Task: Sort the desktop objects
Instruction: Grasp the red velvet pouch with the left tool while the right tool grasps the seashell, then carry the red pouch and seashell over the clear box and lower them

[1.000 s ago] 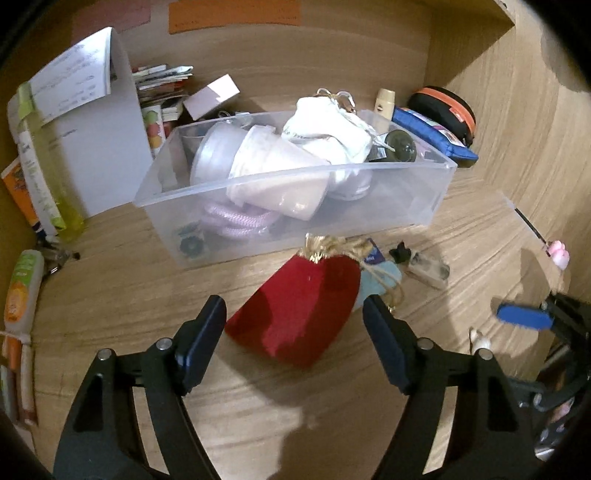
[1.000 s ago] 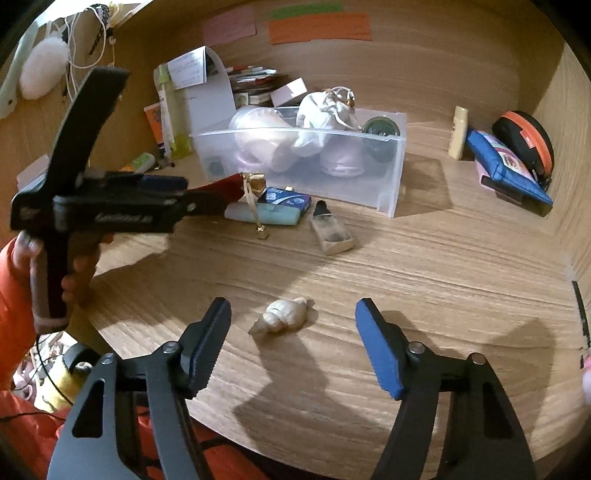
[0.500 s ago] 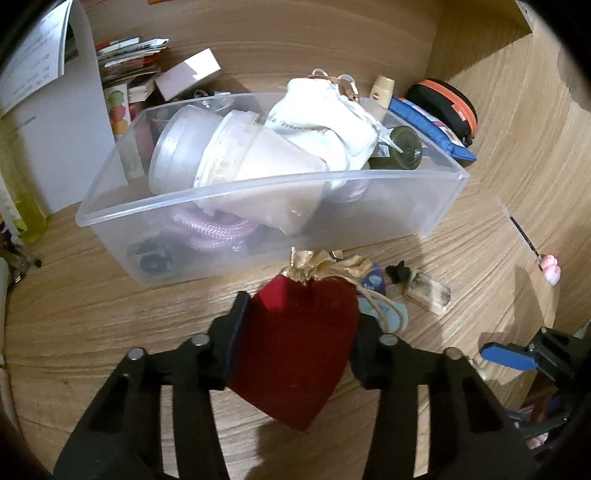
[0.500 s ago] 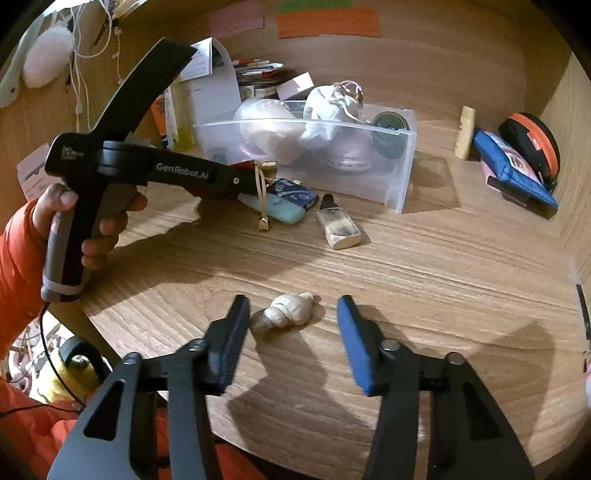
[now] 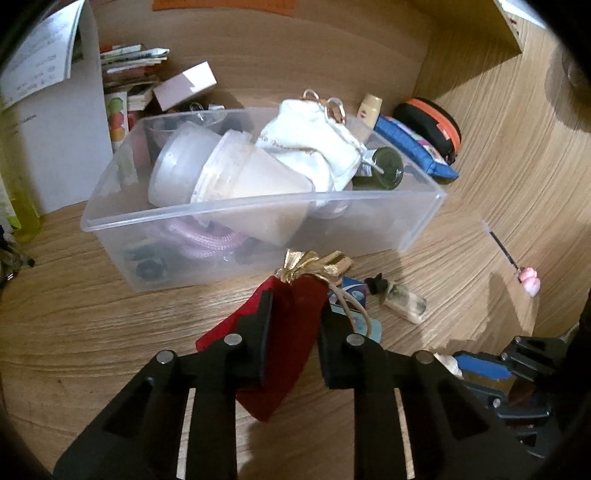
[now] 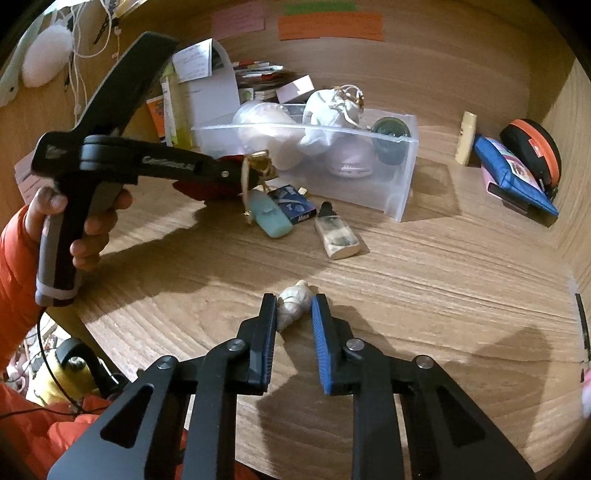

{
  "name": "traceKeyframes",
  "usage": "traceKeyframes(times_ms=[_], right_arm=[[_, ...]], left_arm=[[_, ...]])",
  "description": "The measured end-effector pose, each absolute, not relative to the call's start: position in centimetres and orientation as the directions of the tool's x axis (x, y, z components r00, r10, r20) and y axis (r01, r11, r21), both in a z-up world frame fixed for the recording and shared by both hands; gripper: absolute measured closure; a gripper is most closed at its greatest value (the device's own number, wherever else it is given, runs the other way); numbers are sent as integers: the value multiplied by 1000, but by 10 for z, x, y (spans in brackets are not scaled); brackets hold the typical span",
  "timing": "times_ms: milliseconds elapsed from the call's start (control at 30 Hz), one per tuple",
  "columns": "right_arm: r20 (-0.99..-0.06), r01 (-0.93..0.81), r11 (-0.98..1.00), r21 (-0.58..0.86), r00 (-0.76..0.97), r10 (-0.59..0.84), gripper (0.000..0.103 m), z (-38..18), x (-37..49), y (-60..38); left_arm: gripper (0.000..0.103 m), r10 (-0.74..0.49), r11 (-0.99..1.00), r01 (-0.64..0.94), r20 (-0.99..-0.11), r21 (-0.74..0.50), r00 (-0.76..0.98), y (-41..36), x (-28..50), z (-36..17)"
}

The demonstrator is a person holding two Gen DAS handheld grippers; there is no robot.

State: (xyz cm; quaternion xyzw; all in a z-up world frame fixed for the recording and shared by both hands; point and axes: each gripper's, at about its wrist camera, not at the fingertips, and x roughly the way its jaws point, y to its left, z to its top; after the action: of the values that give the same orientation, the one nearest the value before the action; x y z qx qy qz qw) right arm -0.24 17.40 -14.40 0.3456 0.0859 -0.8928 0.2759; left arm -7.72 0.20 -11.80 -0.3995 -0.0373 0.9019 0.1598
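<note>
Coloured paper notes (image 6: 330, 25) are stuck on the wooden back wall above the worktop (image 6: 424, 280). A white fluffy ball (image 6: 43, 55) and some cords (image 6: 79, 44) are hung at the upper left. Below the worktop's front edge, a yellow object (image 6: 59, 384), blurred, is seen beside an orange sleeve (image 6: 14, 266).

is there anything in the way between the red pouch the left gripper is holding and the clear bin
Nothing visible blocks it. The red pouch, clamped in the left gripper, sits just before the clear bin's near wall; only that wall must be cleared.
</note>
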Motion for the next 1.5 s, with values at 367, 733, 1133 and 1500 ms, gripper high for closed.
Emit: traceKeyframes(times_ms=[367,733,1133,1500], right_arm=[[-611,542,-836,83,-635,-472,86,-115,-14,176],[-548,541,-832,122,-662,-511,86,-84,-25,169],[-483,542,-828,143,-692,-536,86,-54,-45,166],[-467,518,-837,176,-704,-534,85,-43,-82,165]], left_arm=[[92,301,-954,-241,-622,-181,-723,-13,-53,-93],[92,325,-943,-229,-532,-240,-782,-34,-29,-69],[92,307,-943,-203,-457,-263,-834,-54,-20,-46],[92,269,-947,-155,-430,-282,-862,-77,-42,-35]])
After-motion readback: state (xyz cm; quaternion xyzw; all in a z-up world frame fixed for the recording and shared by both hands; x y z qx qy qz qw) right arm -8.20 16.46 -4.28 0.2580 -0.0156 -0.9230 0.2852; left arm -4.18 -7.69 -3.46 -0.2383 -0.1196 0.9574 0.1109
